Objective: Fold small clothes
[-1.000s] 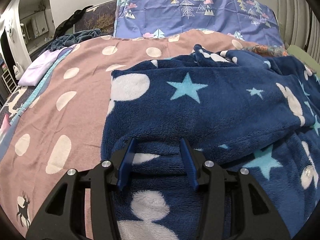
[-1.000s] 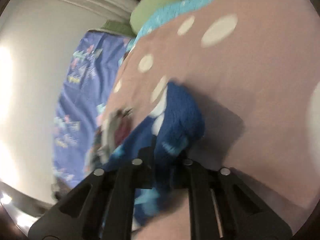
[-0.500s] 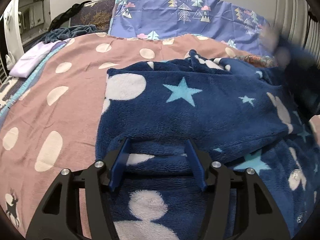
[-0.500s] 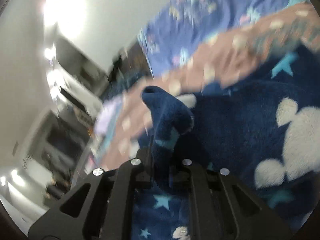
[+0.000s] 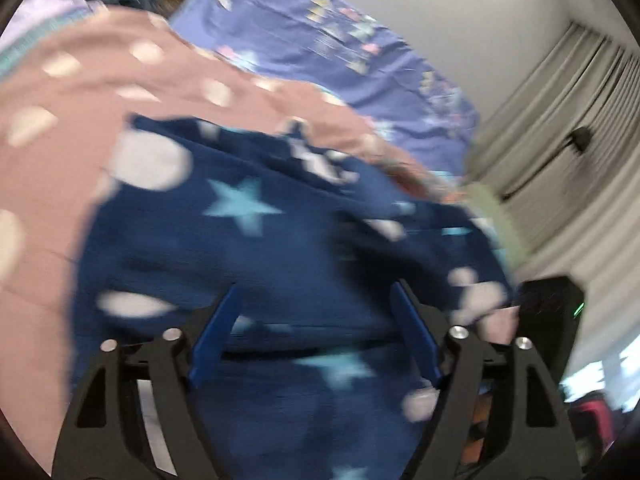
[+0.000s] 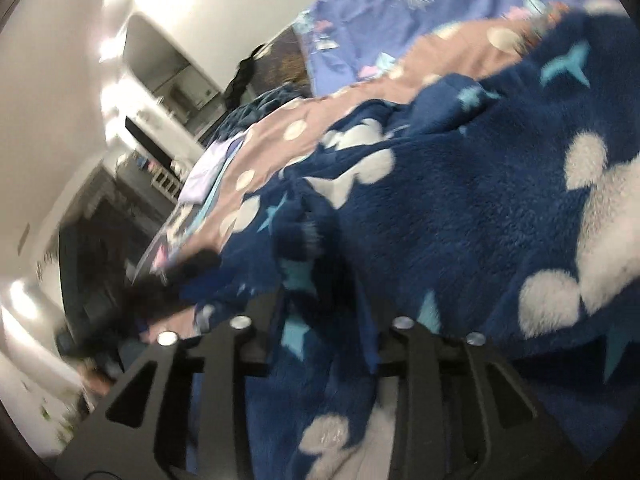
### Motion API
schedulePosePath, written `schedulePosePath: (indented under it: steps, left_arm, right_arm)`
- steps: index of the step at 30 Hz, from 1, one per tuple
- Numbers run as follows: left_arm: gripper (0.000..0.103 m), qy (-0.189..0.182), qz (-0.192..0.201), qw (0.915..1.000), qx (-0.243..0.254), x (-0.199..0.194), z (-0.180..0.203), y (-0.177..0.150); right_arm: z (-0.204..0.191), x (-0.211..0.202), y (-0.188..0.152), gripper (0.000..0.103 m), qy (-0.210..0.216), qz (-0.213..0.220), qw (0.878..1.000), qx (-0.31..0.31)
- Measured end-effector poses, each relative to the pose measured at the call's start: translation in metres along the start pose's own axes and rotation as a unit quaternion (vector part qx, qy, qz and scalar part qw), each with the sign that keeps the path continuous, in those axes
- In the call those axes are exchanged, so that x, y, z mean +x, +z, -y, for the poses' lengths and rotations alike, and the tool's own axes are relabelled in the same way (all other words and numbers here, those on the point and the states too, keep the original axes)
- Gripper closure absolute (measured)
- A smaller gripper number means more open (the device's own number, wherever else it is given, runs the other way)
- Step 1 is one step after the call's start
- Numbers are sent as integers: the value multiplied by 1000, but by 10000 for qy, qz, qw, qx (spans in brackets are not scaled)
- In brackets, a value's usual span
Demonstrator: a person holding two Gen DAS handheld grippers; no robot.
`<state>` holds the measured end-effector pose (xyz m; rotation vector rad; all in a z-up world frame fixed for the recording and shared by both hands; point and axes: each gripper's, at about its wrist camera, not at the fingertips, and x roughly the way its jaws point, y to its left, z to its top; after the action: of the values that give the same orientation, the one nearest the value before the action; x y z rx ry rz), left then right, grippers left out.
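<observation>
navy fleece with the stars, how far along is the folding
Partly done: the navy fleece garment lies doubled over itself on the pink dotted bedspread. In hand: both the left gripper and the right gripper are opening, fleece between their fingers, apparently letting go. Left: the edges look rumpled, so squaring up and probably another fold.

The fleece garment (image 5: 256, 248) lies spread on the bedspread (image 5: 60, 152), with a pillow (image 5: 320, 40) behind it near the wall. Left gripper (image 5: 316, 344) sits over its near edge, curtains (image 5: 560, 140) off to the right, right gripper (image 6: 320, 332) over another part.
</observation>
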<state>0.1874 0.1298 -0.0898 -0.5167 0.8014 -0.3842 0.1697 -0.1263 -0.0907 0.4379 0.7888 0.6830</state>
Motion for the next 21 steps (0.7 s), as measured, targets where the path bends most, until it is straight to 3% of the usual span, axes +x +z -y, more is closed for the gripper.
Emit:
schedulePosePath:
  steps: [6,10,13,14,15,16,18,21]
  left_arm:
    - [17,-422,-725,9963,-188,57,28,-2]
    - [17,-645,-828,9937,-398,71,39,-3]
    - [20,-392,-905,9948,-263,80,48,-3]
    - [41,-197,-911,9956,-123,84,52,-3]
    - [78,-119,-942,9955,-4,87,55,-2]
    - [88,-101,-1061,9943,59,90,57,-1]
    - [93,-67,-885,9960,136,80,60,10]
    - [93,-140,-459,9980,405,51,75,36]
  right_arm:
    - [4,-8,-13,67,-102,-21,9999,-100]
    - [1,-4,-15,63,-165,-36,9996,-214]
    - [-2,-2,-15,60,-157,-49,9994,-289]
    - [-2,-2,-15,60,-154,-49,9994,-292]
    - [-2,-3,-14,60,-156,-36,9995,-288]
    - [-2,-5,-14,60,-166,-14,9994,-292]
    - [-4,-15,-13,59,-166,139,9991,-363]
    - [3,-34,-11,50,-45,423,9985,-353]
